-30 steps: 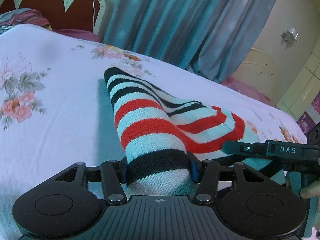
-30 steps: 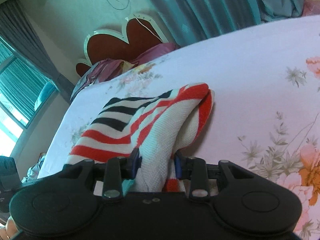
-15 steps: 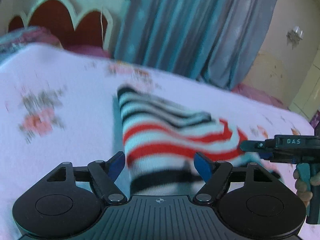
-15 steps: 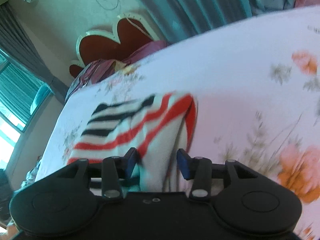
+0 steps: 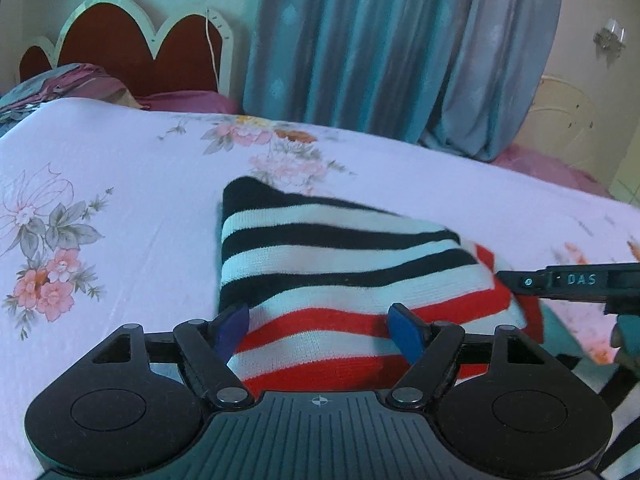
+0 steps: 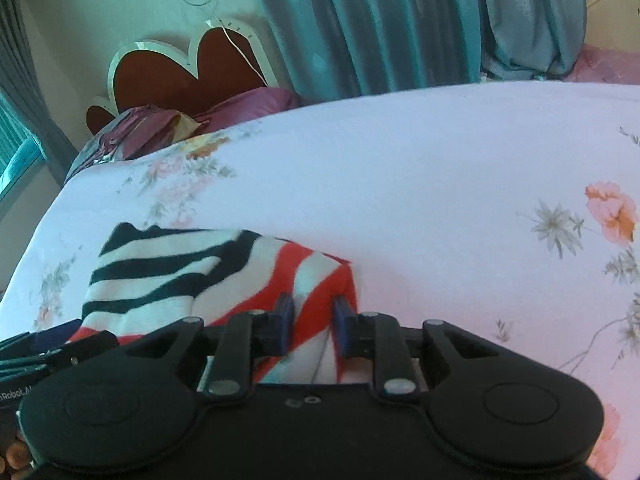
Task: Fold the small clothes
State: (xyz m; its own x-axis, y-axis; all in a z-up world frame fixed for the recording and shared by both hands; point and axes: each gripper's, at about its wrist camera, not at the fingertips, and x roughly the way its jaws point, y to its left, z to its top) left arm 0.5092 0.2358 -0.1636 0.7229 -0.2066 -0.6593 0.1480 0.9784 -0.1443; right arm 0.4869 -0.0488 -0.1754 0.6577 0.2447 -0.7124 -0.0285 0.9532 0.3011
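A small knit garment (image 5: pixel 344 264) with black, white and red stripes lies folded on the flowered bed sheet (image 5: pixel 120 184). My left gripper (image 5: pixel 320 326) hovers at its near edge, jaws wide open, blue pads either side of the red stripes and clear of the cloth. In the right wrist view the garment (image 6: pixel 168 272) sits at lower left. My right gripper (image 6: pixel 312 320) is at its red-striped corner, jaws closing, with a fold of the cloth filling the narrow gap between the pads. One right finger (image 5: pixel 568 280) shows side-on at the garment's right edge.
A scalloped red headboard (image 5: pixel 128 44) and purple pillows (image 6: pixel 224 112) stand at the bed's far end. Teal curtains (image 5: pixel 392 48) hang behind the bed. Bare sheet (image 6: pixel 460 184) stretches to the right of the garment.
My left gripper has opened and let go of the garment's black-striped end, which now lies flat. The right jaws spread a little, then narrowed on the red-striped corner. Both views drew back slightly.
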